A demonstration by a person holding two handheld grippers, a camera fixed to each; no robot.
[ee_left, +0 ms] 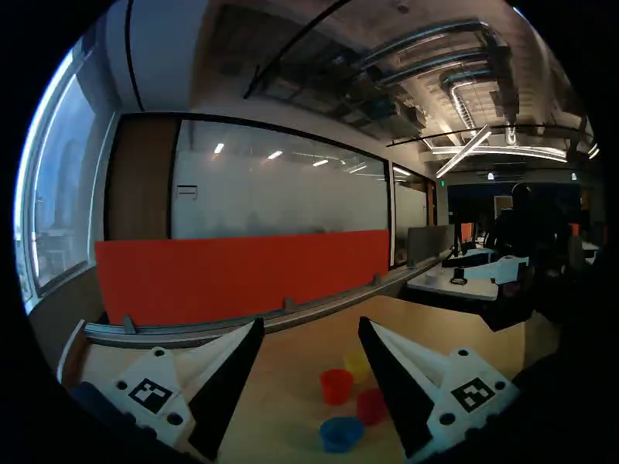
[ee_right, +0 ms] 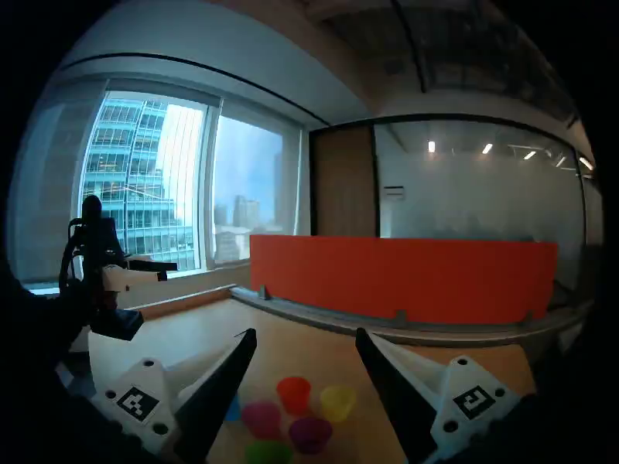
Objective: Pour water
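Note:
Several small coloured cups stand in a cluster on the wooden table (ee_left: 294, 363). In the left gripper view I see a yellow cup (ee_left: 357, 363), an orange cup (ee_left: 336, 385), a red cup (ee_left: 371, 406) and a blue cup (ee_left: 341, 433), low between the fingers. My left gripper (ee_left: 309, 321) is open above and short of them, holding nothing. In the right gripper view the orange cup (ee_right: 293, 393), yellow cup (ee_right: 337, 402), pink cup (ee_right: 261, 417), purple cup (ee_right: 309, 435) and green cup (ee_right: 267, 452) sit below my right gripper (ee_right: 306, 332). It is open and holds nothing.
An orange partition (ee_right: 402, 278) with a metal rail runs along the table's far edge. Windows (ee_right: 155, 201) lie to the left. A dark shape with white parts (ee_right: 100, 271) stands at the table's left end. Other desks (ee_left: 464, 282) stand at the right.

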